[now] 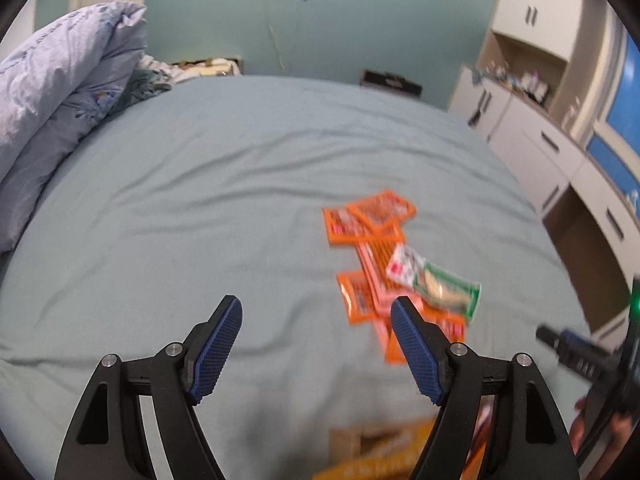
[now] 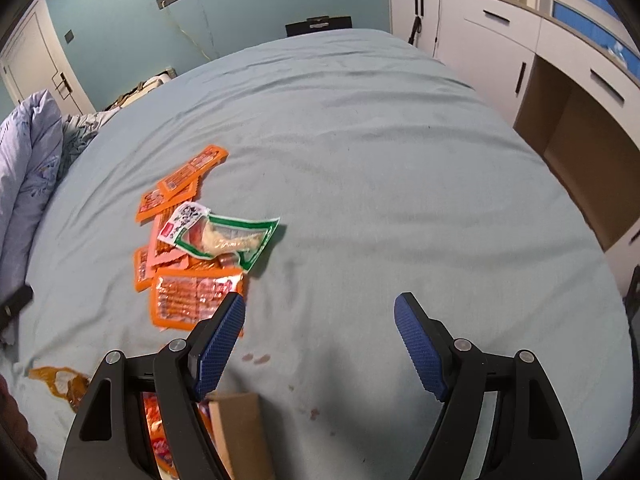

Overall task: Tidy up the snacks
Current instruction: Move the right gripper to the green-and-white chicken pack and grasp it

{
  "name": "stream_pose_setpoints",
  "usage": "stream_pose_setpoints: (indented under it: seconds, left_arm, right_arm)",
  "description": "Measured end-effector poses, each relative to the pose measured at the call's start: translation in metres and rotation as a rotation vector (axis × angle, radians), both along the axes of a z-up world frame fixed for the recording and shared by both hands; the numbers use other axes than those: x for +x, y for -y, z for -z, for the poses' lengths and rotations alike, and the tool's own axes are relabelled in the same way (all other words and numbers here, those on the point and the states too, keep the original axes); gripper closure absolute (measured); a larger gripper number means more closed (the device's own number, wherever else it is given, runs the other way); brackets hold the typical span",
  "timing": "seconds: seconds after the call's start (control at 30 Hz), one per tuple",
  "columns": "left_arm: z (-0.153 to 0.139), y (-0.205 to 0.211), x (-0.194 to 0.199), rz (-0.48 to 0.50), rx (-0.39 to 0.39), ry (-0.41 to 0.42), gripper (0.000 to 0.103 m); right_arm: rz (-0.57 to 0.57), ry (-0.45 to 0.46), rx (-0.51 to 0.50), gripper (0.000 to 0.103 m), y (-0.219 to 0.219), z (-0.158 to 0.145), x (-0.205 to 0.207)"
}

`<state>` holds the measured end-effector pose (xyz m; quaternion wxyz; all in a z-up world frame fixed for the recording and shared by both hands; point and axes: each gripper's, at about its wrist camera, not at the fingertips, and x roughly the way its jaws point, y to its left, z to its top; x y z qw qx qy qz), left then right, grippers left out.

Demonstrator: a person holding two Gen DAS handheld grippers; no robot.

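Both tools hang above the bed [image 2: 360,160] with nothing in them: the left hand-held gripper [image 1: 316,316] has its blue ribbed pads spread wide, and the right hand-held gripper [image 2: 320,312] is just as wide open. The snacks lie in a loose overlapping heap on the pale blue sheet, left of centre in the right wrist view and right of centre in the left wrist view. Most are flat orange packets [image 2: 180,184], thin and rectangular with crimped edges; the largest one [image 2: 192,298], with a clear window showing rows of sticks, sits just beyond the right tool's left pad. On top of the heap lies a green-and-white pouch [image 2: 224,236], glossy, a little puffed and crumpled, with something pale inside. At the bottom edge of both views a brown cardboard box [image 2: 240,432] shows, with more orange packets seemingly inside it, which I take to be where the rest should go. These sachets look light, limp and slick, so I would expect them to slide over one another and to sag if pinched at a corner; the sealed border along an exposed edge looks the best place to grip, and the pouch lying uppermost the easiest to take first. The soft sheet gives under pressure, which may let a pad slip beneath a packet. A torn amber wrapper [image 2: 60,384] lies at lower left in the right wrist view, and a lilac quilt [image 1: 68,92] is bunched at the left edge
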<state>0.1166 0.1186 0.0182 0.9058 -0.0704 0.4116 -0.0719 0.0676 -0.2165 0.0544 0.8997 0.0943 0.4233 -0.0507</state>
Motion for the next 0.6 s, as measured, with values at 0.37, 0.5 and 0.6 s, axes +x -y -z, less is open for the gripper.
stream_pose_setpoints:
  seconds: [0.37,0.5,0.6]
  left_arm:
    - [-0.008,-0.03,0.035,-0.08,0.008,-0.018,0.025]
    - [0.002,-0.024,0.039,-0.063,0.014,-0.057,0.025]
    - [0.007,-0.017,0.043,-0.042,0.061,-0.068,0.025]
  right_arm:
    - [-0.052,-0.018,-0.035,0.027,0.0,0.016,0.039]
    - [-0.077,-0.033,-0.04,0.027,-0.005,0.024,0.059]
    - [-0.091,-0.033,-0.063,0.027,-0.007,0.028,0.072]
